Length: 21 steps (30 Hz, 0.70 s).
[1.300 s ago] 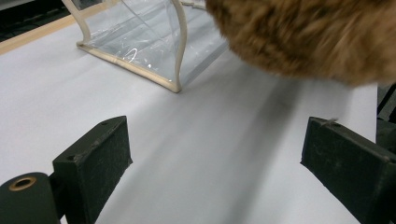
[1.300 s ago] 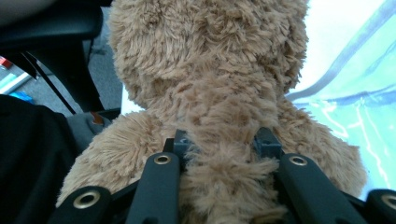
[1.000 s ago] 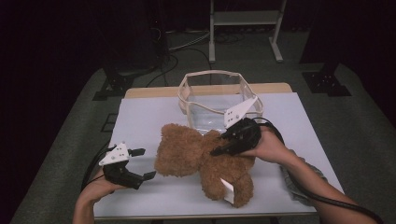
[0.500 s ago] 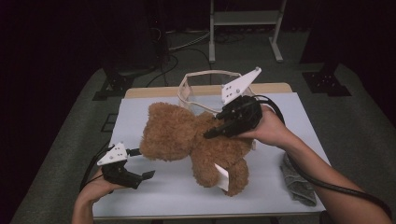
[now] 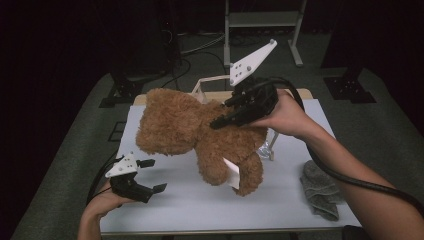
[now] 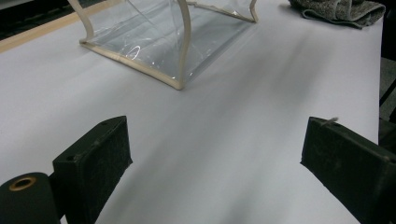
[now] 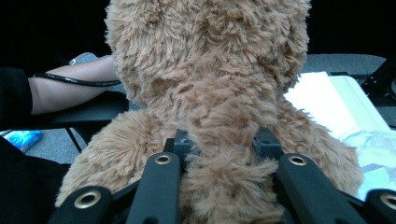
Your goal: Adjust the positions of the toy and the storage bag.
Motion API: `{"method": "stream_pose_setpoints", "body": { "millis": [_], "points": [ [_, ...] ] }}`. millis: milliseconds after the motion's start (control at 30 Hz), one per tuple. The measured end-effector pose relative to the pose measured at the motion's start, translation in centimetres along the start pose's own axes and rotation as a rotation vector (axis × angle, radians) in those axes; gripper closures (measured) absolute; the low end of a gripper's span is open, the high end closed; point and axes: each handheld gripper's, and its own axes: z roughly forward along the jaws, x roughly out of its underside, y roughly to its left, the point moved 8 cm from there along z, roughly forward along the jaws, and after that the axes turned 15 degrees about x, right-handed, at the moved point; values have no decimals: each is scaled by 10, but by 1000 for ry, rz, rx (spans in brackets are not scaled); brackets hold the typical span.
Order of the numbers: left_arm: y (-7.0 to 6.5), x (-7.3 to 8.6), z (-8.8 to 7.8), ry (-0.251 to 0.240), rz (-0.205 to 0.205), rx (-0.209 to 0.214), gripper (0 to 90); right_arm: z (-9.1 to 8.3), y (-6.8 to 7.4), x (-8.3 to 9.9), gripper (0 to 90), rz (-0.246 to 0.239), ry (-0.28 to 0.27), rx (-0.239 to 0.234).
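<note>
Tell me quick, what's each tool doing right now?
Left tool: open, holding nothing, low over the table.
Right tool: closed on the teddy bear, lifted off the table.

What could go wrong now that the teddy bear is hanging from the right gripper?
The right gripper pinches only a fold of fur on the teddy bear, so the plush might slip out and drop onto the table. The bear hangs close in front of the clear bag, so a swing could knock or crumple the bag. The left gripper sits open near the table edge, too far off to steady either one.
</note>
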Motion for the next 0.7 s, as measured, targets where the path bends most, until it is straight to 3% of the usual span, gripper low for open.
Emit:
{"method": "stream_pose_setpoints", "body": {
  "millis": [700],
  "points": [
    [2,3,-2,-3,-12,-3,76,-15,-39,-47,696,-6,15,29]
  ]
}}
